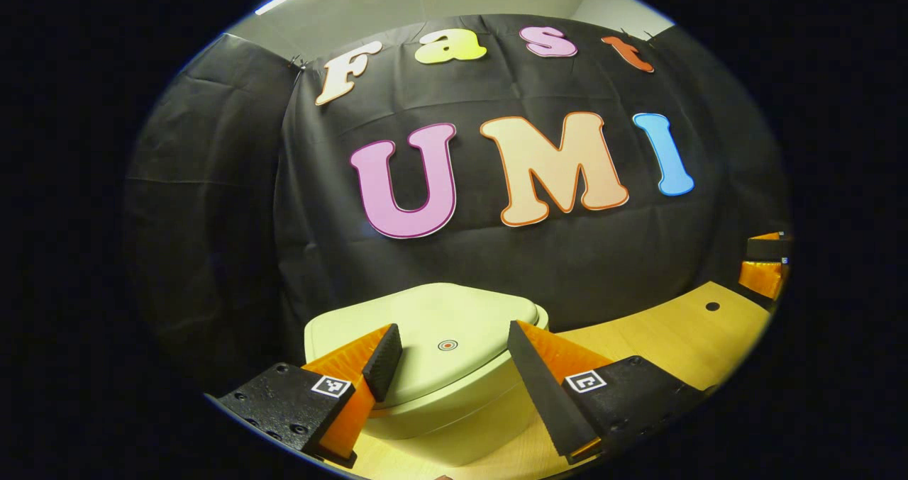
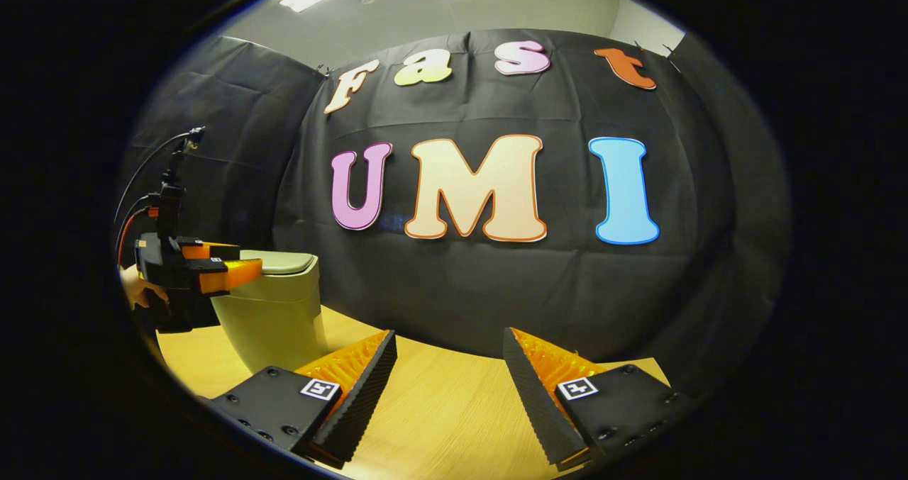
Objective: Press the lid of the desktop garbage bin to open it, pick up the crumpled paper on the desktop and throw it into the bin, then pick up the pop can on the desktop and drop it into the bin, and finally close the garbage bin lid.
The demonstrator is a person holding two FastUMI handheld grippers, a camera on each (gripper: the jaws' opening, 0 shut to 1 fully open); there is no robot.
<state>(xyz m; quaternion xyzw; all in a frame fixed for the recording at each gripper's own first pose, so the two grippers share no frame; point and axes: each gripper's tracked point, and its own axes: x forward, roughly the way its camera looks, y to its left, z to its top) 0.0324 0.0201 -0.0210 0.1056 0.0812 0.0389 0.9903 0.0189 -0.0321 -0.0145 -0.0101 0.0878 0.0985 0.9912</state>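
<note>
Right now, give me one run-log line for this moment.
bin lid: closed | left gripper: open, over the lid | right gripper: open, empty, over the table | stage: lid press pending

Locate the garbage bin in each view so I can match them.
Left gripper view: garbage bin at bottom centre, lid down, between this left gripper's open fingers.
Right gripper view: same bin at far left, beside the left gripper.
Shared landmark: the wooden desktop under it.

left gripper view looks close down on the bin [image 1: 433, 352]; right gripper view faces the wall, farther right; both share bin and table [image 2: 440, 402].
</note>
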